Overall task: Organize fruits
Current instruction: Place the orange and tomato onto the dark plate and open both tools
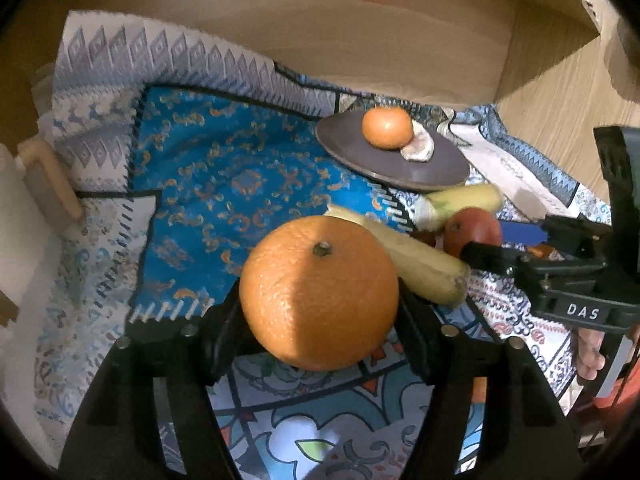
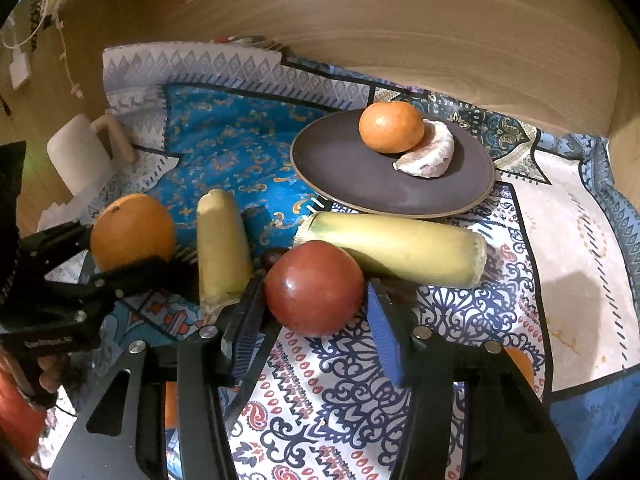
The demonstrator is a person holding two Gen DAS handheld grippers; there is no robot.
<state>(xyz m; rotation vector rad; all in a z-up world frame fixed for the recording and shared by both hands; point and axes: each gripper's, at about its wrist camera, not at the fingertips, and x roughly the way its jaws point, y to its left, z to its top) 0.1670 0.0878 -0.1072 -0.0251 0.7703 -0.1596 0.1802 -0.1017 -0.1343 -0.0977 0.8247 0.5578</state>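
Note:
My left gripper (image 1: 320, 312) is shut on a large orange (image 1: 319, 294), also seen in the right wrist view (image 2: 132, 230). My right gripper (image 2: 316, 300) is shut on a red apple (image 2: 315, 287), which shows in the left wrist view (image 1: 472, 232). A dark plate (image 2: 360, 188) at the back holds a small orange (image 2: 391, 126) and a peeled citrus piece (image 2: 430, 156). Two yellow-green sugarcane-like pieces lie on the cloth: one (image 2: 396, 248) behind the apple, one (image 2: 222, 244) between the grippers.
A patterned cloth (image 2: 460, 320) covers the table. A white roll on a wooden holder (image 2: 84, 152) stands at the far left. A wooden wall (image 2: 400, 32) curves behind the plate. The blue cloth patch (image 1: 224, 184) lies left of the plate.

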